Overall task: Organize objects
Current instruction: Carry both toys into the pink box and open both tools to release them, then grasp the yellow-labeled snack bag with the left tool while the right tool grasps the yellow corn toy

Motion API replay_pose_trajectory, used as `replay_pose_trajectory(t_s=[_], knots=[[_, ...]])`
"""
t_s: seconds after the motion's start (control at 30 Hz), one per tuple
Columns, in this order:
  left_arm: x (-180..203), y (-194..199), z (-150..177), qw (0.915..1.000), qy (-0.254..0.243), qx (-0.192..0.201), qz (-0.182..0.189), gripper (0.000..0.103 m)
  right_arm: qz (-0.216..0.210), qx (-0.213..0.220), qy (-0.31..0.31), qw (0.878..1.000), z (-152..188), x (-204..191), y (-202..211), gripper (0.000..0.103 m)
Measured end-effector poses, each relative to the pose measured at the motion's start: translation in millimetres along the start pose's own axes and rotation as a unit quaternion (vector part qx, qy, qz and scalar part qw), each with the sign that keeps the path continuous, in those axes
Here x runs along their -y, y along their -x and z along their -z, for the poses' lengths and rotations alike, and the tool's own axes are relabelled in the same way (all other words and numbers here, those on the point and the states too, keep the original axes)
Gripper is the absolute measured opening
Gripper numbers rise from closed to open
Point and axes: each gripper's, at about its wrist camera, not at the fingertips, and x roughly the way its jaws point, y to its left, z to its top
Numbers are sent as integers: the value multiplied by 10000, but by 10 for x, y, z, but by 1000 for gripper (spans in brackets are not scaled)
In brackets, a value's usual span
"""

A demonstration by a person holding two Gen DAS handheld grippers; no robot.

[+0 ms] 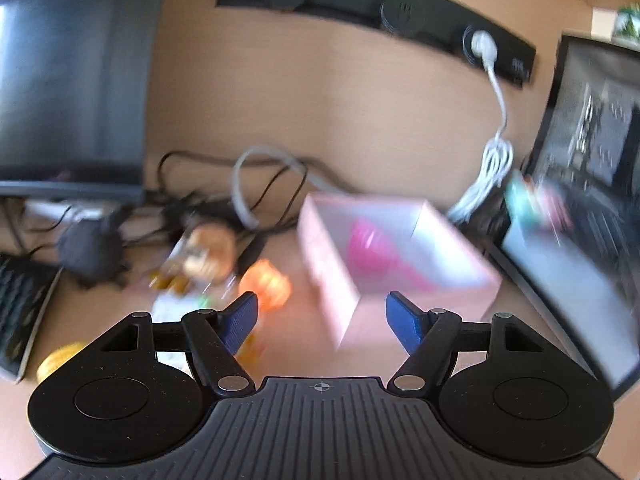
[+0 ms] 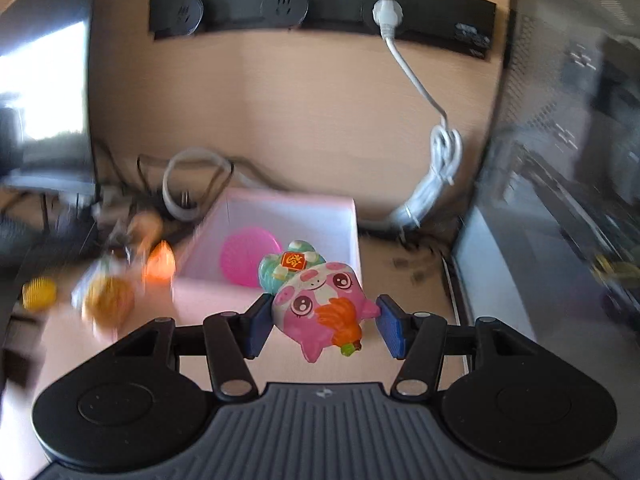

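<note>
Pink pig toy (image 2: 320, 304) sits clamped in the right gripper (image 2: 320, 326) just before the pink box (image 2: 280, 204), seemingly for dropping in, while the left gripper (image 1: 322, 320) gapes empty.

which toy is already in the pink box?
The magenta spring toy. The orange one and yellow one lie outside on the desk; the pink pig is in the right claw.

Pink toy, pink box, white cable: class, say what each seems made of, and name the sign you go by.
Pink toy: probably moulded plastic or vinyl, glossy; it shows highlights and printed eyes. Pink box: looks like matt card; thin flat walls, sharp folded corners, white inside. White cable: flexible plastic-sheathed cord, smooth; it is bundled in loops.
</note>
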Motion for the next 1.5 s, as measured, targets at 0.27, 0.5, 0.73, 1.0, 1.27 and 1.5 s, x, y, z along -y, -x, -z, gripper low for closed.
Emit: replay_pose_trajectory(t_s=[0.27,0.5,0.73,1.0,1.27,1.5], knots=[[-209,63,435,9968,360,-507,-511,76,-31,-91,-133,9999,-183,-182,-583,95],[-316,78,493,9932,506,-618,-850,76,-428,-816,-101,9957,561,-506,-519,99],[-366,62,282,9929,484,-398,-1007,76,-701,-993,28,9926,834,-762,-404,103],[-325,-651,79,9915,68,-882,-958,76,-758,-763,352,9936,823,-910,-212,103],[-182,-926,264,9872,-665,-708,-1267,56,-594,-919,886,9900,995,-967,-169,103],[-546,-87,446,9941,161,-788,-728,54,-700,-1084,1059,9860,985,-1228,-374,103]])
